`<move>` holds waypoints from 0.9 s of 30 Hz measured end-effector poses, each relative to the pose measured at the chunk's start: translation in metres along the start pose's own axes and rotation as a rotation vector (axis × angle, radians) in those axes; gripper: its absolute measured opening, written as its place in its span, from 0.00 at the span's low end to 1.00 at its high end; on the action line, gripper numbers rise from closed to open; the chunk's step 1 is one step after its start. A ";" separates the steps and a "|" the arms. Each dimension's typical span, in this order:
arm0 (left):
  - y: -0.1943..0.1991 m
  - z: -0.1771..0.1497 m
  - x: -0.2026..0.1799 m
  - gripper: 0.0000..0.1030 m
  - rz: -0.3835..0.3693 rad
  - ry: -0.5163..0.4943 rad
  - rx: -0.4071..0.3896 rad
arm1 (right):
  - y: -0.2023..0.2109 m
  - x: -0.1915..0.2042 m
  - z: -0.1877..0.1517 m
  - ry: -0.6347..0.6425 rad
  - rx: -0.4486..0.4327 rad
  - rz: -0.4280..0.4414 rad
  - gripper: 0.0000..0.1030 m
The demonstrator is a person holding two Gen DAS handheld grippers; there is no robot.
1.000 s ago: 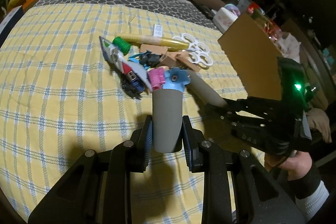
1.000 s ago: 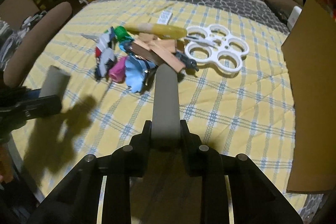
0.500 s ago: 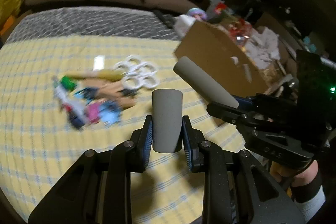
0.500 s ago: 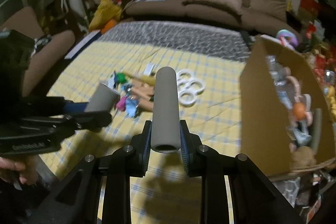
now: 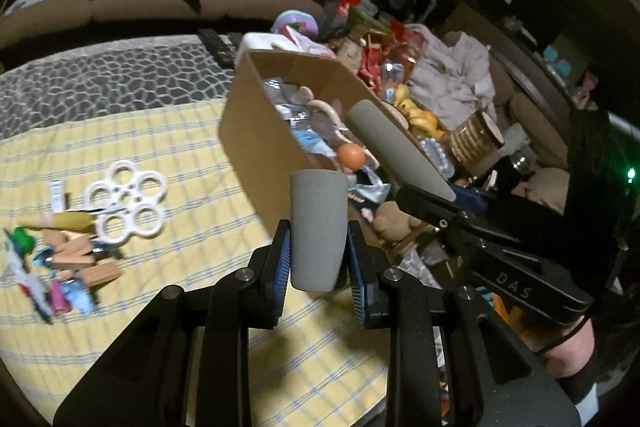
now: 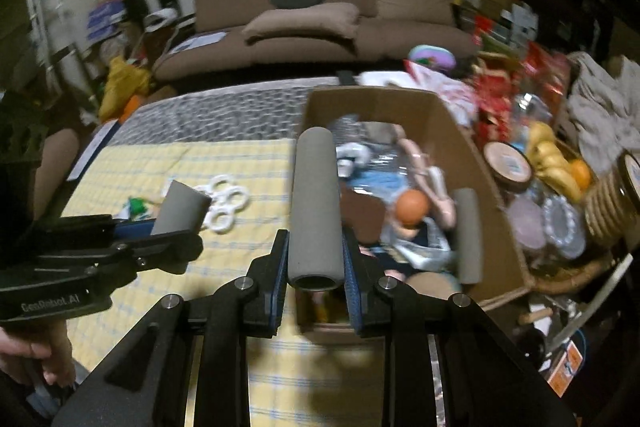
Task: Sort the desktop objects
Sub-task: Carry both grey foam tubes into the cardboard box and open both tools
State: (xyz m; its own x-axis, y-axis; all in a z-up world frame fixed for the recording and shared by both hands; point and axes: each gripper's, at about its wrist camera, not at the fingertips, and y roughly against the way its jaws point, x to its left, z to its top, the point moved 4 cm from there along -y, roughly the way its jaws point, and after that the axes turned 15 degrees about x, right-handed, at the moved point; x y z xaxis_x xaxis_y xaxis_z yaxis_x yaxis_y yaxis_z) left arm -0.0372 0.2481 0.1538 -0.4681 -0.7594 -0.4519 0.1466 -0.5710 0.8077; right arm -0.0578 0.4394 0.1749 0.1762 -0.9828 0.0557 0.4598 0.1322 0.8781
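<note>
Cardboard box crowded with doll and grey foam tube; both grippers' jaws clamping foam tubes nearby.

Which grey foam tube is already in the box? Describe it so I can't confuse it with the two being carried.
Find the open cardboard box at the right edge of the yellow checked cloth. Inside, against its right wall beside the orange-headed doll, lies a grey foam tube. Unlike the tubes clamped in the left gripper and right gripper, nothing grips it.
</note>
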 end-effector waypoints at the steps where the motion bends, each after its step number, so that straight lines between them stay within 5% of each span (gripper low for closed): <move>1: -0.006 0.005 -0.004 0.24 -0.003 0.002 0.007 | 0.000 -0.009 -0.001 -0.011 -0.001 -0.003 0.23; 12: -0.048 0.042 -0.038 0.24 0.022 -0.022 0.034 | -0.011 -0.069 0.002 -0.085 0.019 -0.028 0.23; 27: -0.093 0.049 -0.058 0.24 0.068 -0.049 0.087 | -0.042 -0.090 -0.005 -0.115 0.068 -0.019 0.24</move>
State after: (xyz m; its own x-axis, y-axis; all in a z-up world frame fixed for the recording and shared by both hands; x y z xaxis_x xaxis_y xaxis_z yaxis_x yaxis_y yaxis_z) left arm -0.0660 0.3607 0.1233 -0.5021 -0.7779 -0.3778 0.1045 -0.4882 0.8665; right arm -0.0888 0.5233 0.1307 0.0654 -0.9938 0.0896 0.4012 0.1084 0.9095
